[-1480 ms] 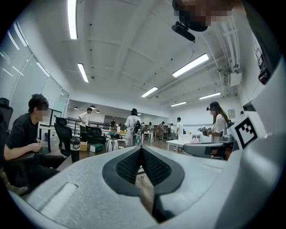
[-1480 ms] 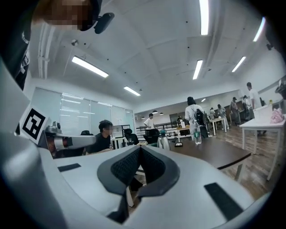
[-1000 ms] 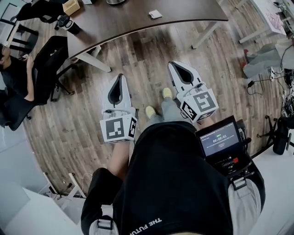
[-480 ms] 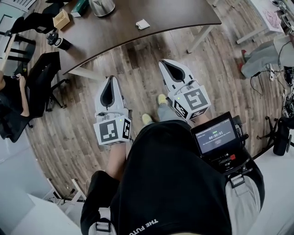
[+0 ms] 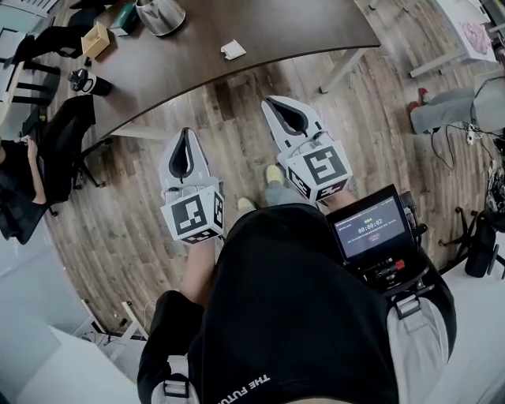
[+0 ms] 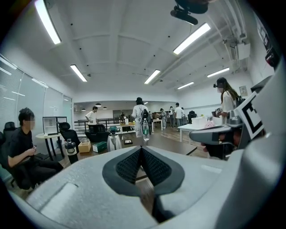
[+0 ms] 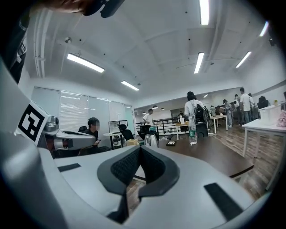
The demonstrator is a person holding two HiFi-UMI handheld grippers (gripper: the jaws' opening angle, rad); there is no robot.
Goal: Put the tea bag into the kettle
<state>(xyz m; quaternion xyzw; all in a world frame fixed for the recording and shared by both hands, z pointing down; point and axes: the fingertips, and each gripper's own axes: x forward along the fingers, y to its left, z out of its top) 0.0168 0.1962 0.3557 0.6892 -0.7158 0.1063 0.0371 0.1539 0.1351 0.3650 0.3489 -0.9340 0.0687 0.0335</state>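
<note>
- Your left tongs (image 5: 184, 136) and right tongs (image 5: 275, 106) are both pressed together and empty, over the floor (image 5: 237, 142), short of the table (image 5: 316, 28).
- The tea bag (image 5: 232, 50) lies flat by the table's near edge, ahead of both tongs and between their lines. Your right tongs are nearer; it sits ahead-left of their tip.
- The packet looks squarish, with no clear long axis.
- The kettle (image 5: 160, 14) is farthest, ahead-left of the tea bag, beyond your left tongs.

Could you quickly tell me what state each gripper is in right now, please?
Left gripper: closed, jaws together, holding nothing.
Right gripper: closed, jaws together, holding nothing.
</note>
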